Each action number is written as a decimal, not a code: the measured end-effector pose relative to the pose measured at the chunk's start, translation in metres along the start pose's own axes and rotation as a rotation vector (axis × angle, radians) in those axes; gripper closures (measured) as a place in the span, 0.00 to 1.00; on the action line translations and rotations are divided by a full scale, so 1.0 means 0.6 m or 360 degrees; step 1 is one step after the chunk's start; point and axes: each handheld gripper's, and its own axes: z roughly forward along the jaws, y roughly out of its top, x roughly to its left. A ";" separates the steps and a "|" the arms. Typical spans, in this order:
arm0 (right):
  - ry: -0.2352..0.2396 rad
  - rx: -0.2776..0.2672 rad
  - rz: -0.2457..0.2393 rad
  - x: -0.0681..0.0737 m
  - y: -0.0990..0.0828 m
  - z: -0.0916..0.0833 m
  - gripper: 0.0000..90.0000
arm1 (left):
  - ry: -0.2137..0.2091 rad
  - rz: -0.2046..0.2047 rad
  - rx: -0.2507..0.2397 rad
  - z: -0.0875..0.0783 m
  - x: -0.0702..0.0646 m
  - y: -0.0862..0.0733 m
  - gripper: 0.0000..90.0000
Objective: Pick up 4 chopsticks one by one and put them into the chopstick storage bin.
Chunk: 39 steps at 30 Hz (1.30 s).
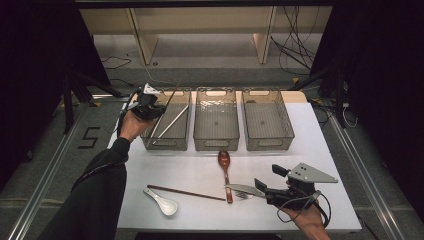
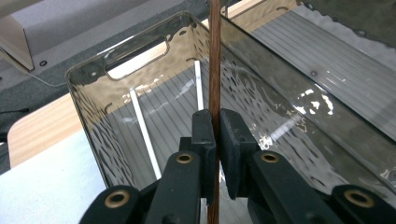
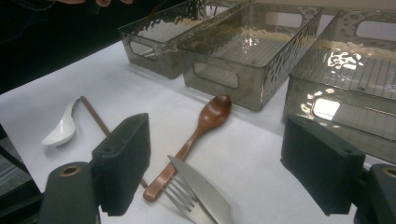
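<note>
My left gripper (image 1: pixel 148 107) hangs over the left clear bin (image 1: pixel 165 145), shut on a brown chopstick (image 1: pixel 170 97). In the left gripper view the chopstick (image 2: pixel 215 65) stands upright between the pressed jaws of this gripper (image 2: pixel 218 135), above two white chopsticks (image 2: pixel 144 133) lying in the bin (image 2: pixel 88 100). My right gripper (image 1: pixel 266 178) rests low at the table's front right, open, with nothing between its jaws. Just ahead of the right gripper (image 3: pixel 223 163) lie a knife (image 3: pixel 201 191), a fork (image 3: pixel 180 195) and a wooden spoon (image 3: pixel 210 116).
Middle bin (image 1: pixel 216 145) and right bin (image 1: pixel 270 144) stand in a row at the back of the white table (image 1: pixel 320 150). A second brown chopstick (image 1: pixel 185 192) and a white ceramic spoon (image 1: pixel 164 203) lie near the front left. The knife (image 1: pixel 245 189) overlaps the wooden spoon (image 1: pixel 224 162).
</note>
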 end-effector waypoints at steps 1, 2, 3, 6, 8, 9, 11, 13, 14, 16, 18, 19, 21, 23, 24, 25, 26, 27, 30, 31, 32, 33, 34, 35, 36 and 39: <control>0.0000 0.0000 0.0000 0.000 0.000 0.000 0.28 | 0.0001 -0.0003 0.0007 0.002 0.001 -0.001 0.93; 0.0000 0.0001 0.0001 0.000 0.000 0.000 0.28 | 0.0003 -0.0008 0.0016 0.003 0.002 -0.003 0.93; 0.0001 0.0001 0.0000 0.000 0.000 0.000 0.28 | 0.0007 -0.0011 0.0021 0.005 0.003 -0.004 0.93; 0.0001 0.0000 0.0000 0.000 0.000 0.000 0.28 | 0.0007 -0.0031 0.0031 0.007 0.005 -0.008 0.92; 0.0001 0.0001 -0.0001 0.000 0.000 0.000 0.28 | 0.0006 -0.0039 0.0043 0.009 0.006 -0.010 0.92; 0.0001 0.0001 0.0000 0.000 0.000 0.000 0.28 | 0.0005 -0.0044 0.0047 0.010 0.006 -0.010 0.92; 0.0001 0.0000 0.0003 0.000 0.000 0.000 0.28 | 0.0007 -0.0056 0.0058 0.012 0.007 -0.012 0.92; 0.0001 0.0000 0.0001 0.000 0.000 0.000 0.28 | 0.0014 -0.0066 0.0057 0.013 0.008 -0.014 0.92; 0.0002 0.0001 0.0002 0.000 0.000 0.000 0.28 | 0.0016 -0.0072 0.0062 0.013 0.008 -0.015 0.92; 0.0002 0.0000 0.0001 0.000 0.000 0.000 0.28 | 0.0026 -0.0082 0.0072 0.015 0.009 -0.017 0.88; 0.0001 0.0001 0.0003 0.000 0.000 0.000 0.28 | 0.0035 -0.0090 0.0069 0.013 0.010 -0.018 0.85; 0.0001 -0.0001 0.0001 0.000 0.000 0.000 0.28 | 0.0030 -0.0114 0.0058 0.012 0.012 -0.018 0.85; 0.0001 0.0000 0.0003 0.000 0.000 0.000 0.28 | 0.0012 -0.0149 0.0058 0.008 0.014 -0.018 0.81; 0.0000 0.0000 0.0002 0.000 0.000 0.000 0.28 | -0.0004 -0.0137 0.0039 0.001 0.010 -0.017 0.75; 0.0001 0.0000 0.0004 0.000 0.000 -0.001 0.28 | -0.0027 -0.0129 0.0032 -0.003 0.008 -0.015 0.72; 0.0000 -0.0002 0.0004 0.000 0.000 -0.001 0.28 | -0.0044 -0.0126 0.0030 -0.006 0.006 -0.014 0.70; 0.0000 -0.0001 0.0004 0.000 0.000 0.000 0.28 | -0.0062 -0.0114 0.0037 -0.010 0.002 -0.012 0.66; -0.0001 0.0000 0.0002 -0.001 0.000 0.000 0.28 | -0.0073 -0.0079 0.0038 -0.017 -0.003 -0.009 0.62; -0.0002 0.0001 0.0003 0.000 0.000 -0.001 0.28 | -0.0101 -0.0010 0.0020 -0.036 -0.017 -0.002 0.56; -0.0003 0.0001 0.0002 0.000 0.000 -0.001 0.28 | -0.0120 -0.0005 0.0015 -0.043 -0.021 0.000 0.54; -0.0004 0.0001 0.0003 0.000 0.000 0.000 0.28 | -0.0152 -0.0011 0.0005 -0.052 -0.026 0.002 0.52; -0.0004 0.0001 0.0005 0.000 0.000 -0.001 0.28 | -0.0169 -0.0006 0.0005 -0.057 -0.030 0.003 0.50; -0.0004 0.0000 0.0004 0.000 0.000 -0.001 0.28 | -0.0181 0.0019 0.0010 -0.064 -0.034 0.004 0.48; -0.0004 0.0000 0.0004 0.000 0.000 -0.001 0.28 | -0.0182 0.0041 0.0003 -0.070 -0.040 0.004 0.45; -0.0004 0.0002 0.0002 0.000 0.000 -0.001 0.28 | -0.0194 0.0063 0.0001 -0.078 -0.046 0.004 0.43; -0.0004 0.0001 0.0003 0.000 0.000 -0.001 0.28 | -0.0226 0.0092 -0.0003 -0.094 -0.058 0.002 0.39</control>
